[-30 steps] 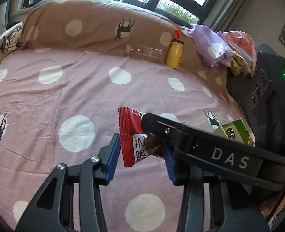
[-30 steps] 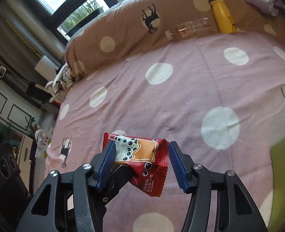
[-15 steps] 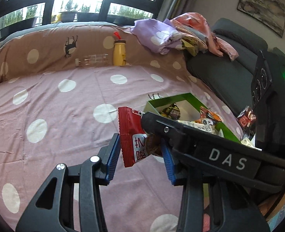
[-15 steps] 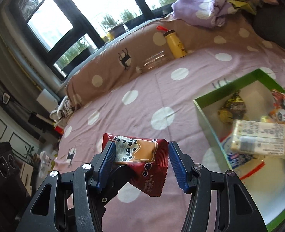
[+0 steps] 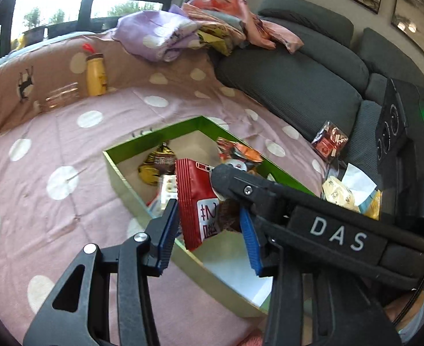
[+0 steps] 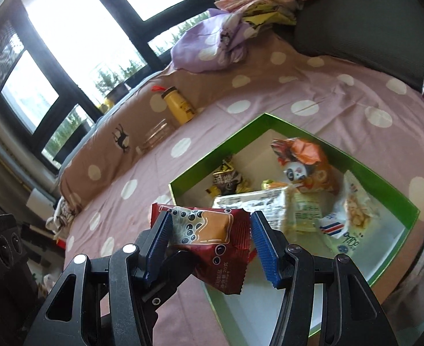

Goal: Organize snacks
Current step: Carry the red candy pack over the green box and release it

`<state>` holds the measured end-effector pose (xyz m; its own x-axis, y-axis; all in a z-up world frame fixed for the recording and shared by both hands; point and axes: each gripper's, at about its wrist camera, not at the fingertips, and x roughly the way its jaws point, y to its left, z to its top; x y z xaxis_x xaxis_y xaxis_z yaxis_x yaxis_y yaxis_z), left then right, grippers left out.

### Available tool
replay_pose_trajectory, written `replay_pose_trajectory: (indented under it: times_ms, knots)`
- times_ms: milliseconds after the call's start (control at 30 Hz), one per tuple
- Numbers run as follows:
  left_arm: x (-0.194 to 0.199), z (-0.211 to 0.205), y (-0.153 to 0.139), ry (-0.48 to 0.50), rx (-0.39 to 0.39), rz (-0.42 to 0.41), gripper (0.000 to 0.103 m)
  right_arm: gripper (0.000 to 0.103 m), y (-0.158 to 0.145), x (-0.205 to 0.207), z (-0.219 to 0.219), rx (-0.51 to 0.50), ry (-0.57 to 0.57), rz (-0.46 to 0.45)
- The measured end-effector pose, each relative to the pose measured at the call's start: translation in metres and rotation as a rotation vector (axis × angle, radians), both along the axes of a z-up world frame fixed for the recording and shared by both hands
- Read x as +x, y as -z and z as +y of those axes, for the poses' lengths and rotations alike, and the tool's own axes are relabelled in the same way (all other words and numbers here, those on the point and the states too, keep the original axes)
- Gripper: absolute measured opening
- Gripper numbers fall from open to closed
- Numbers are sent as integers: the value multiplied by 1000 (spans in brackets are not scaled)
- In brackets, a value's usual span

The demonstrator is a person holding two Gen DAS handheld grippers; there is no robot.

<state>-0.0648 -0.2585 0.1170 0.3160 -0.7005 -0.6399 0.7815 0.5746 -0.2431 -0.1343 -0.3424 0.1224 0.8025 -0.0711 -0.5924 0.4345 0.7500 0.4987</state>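
Transport step, near the end: both claws sit over the near corner of the green box (image 6: 379, 186), each with a red snack packet between its pads. Left gripper (image 5: 209, 236): half open, packet (image 5: 196, 201) hangs edge-on between the blue pads, touching the left pad; can't tell if the right pad bears on it, since the other tool's black arm (image 5: 298, 201), marked "DAS" in white, crosses in front. Right gripper (image 6: 212, 240): about half open, bubble-tea packet (image 6: 212, 239) lies crumpled across the gap, both pads against its ends; it looks pinched, lightly. Box rests on the pink dotted sheet (image 5: 68, 144) and already holds several snacks: a panda bag (image 6: 301, 161), a dark-and-yellow wrapper (image 6: 226, 180), a long pale pack (image 6: 258, 204), a white bag with red and blue stripes (image 6: 344, 219). More snacks lie outside by the grey sofa (image 5: 298, 86), e.g. a red-and-clear bag (image 5: 328, 141). Next move, my read: carry both packets further past the near wall, lower them, open the jaws and drop onto bare floor rather than on the pile; keep the two tools from snagging. Readable text: white label with red Chinese characters on the left packet, not legible; small white print on the right one ends "20克". A yellow bottle (image 6: 179, 108) stands at the pillow.
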Motion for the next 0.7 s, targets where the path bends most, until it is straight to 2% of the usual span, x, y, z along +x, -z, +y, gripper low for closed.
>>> replay_pose_trajectory:
  times_ms: [100, 167, 200, 267, 333, 400, 700]
  knots:
    - [0, -14, 5, 22, 21, 12, 44, 59, 8, -4, -15, 37, 32, 13]
    - [1, -19, 7, 36, 18, 37, 49, 60, 13, -7, -22, 67, 54, 20]
    - [1, -21, 8, 35, 19, 47, 54, 61, 15, -8, -25, 79, 63, 25]
    - [-1, -23, 9, 22, 28, 41, 62, 70, 18, -11, -30, 98, 87, 29]
    - [-3, -24, 10, 11, 41, 31, 76, 78, 16, -14, -31, 75, 118, 43]
    - [-4, -22, 9, 1, 42, 28, 81, 79, 14, -17, -30, 39, 156, 67]
    - [-10, -6, -1, -23, 5, 11, 84, 80, 2, -27, -25, -43, 223, 90]
